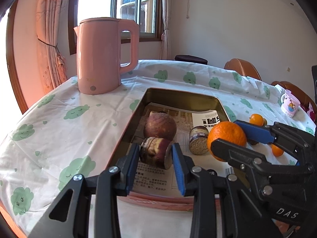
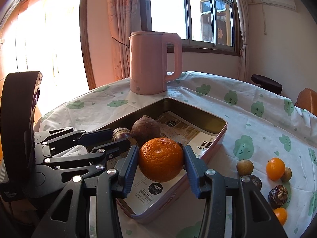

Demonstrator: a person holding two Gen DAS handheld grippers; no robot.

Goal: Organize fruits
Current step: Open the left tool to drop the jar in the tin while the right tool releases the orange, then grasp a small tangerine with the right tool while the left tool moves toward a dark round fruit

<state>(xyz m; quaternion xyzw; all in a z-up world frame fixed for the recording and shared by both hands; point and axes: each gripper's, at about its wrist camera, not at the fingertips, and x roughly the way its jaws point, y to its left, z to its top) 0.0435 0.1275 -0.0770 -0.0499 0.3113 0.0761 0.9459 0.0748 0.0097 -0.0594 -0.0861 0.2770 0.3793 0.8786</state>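
Observation:
A pink rectangular tin point(image 1: 126, 130) point(image 2: 216, 138) lined with printed paper sits on the table. In it lie a round purple-brown fruit point(image 1: 159, 126) point(image 2: 145, 130) and a cut piece point(image 1: 198, 139). My left gripper point(image 1: 155, 154) is shut on another cut purple-brown piece point(image 1: 155, 152) low inside the tin; in the right wrist view this gripper point(image 2: 116, 138) shows at left. My right gripper point(image 2: 160, 159) point(image 1: 233, 136) is shut on a large orange point(image 2: 160, 159) point(image 1: 226, 136), held over the tin's near right part.
A pink kettle point(image 1: 103, 55) point(image 2: 153, 62) stands behind the tin. To the right on the cloth lie small oranges point(image 2: 275, 168), brown fruits point(image 2: 245, 167) and a dark wrinkled one point(image 2: 278, 196). A patterned cup point(image 1: 290, 107) stands at far right. Chairs stand behind the table.

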